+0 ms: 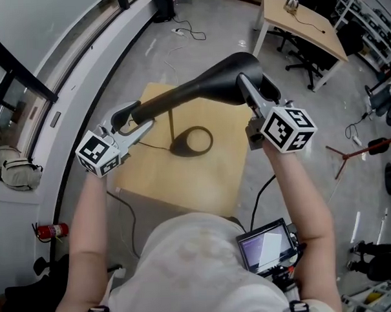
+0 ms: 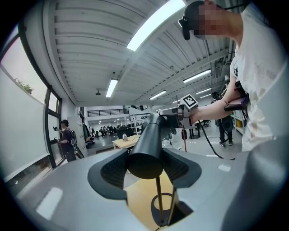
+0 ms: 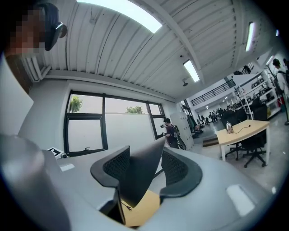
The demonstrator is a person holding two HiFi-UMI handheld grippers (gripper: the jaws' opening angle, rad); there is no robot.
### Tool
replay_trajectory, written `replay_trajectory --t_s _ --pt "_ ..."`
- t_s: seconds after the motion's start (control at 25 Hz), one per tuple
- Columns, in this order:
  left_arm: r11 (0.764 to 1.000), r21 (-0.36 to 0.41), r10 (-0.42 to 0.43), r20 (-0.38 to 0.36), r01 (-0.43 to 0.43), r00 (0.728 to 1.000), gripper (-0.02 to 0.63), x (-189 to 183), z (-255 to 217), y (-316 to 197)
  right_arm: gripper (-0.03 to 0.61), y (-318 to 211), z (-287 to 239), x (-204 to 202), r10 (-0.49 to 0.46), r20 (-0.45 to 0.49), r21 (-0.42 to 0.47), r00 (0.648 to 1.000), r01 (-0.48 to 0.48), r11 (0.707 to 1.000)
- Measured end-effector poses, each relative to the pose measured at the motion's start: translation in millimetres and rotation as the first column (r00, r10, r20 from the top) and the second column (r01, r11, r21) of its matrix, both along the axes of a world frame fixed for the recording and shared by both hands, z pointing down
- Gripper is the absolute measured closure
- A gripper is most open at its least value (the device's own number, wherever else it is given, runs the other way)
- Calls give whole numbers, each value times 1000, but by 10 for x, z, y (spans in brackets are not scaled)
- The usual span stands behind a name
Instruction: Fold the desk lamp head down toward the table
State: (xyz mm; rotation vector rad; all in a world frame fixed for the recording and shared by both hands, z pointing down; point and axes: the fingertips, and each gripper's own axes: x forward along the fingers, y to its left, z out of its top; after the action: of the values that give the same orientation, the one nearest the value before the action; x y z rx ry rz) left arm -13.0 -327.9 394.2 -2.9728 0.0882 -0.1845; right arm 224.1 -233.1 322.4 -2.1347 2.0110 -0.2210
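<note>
Place: I'm working in a big open lab hall, part workshop, part office.
Overhead: a ribbed metal ceiling with long strip lights, and a railed mezzanine at the far end.
Underfoot: bare grey floor with a loose cable.
Furniture: a wooden desk, black office chairs, shelving racks.
Wall side: tall windows, a fire extinguisher.

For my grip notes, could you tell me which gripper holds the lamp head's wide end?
The right gripper, on the flared end of the lamp head; the left gripper clamps the narrow end.
</note>
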Motion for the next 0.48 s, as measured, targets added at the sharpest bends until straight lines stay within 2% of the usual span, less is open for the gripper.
replay_trajectory --t_s 0.48 --pt "999 36 1 13 -1 1000 374 -87 -84 -20 342 -23 379 -6 -31 149 -8 988 33 999"
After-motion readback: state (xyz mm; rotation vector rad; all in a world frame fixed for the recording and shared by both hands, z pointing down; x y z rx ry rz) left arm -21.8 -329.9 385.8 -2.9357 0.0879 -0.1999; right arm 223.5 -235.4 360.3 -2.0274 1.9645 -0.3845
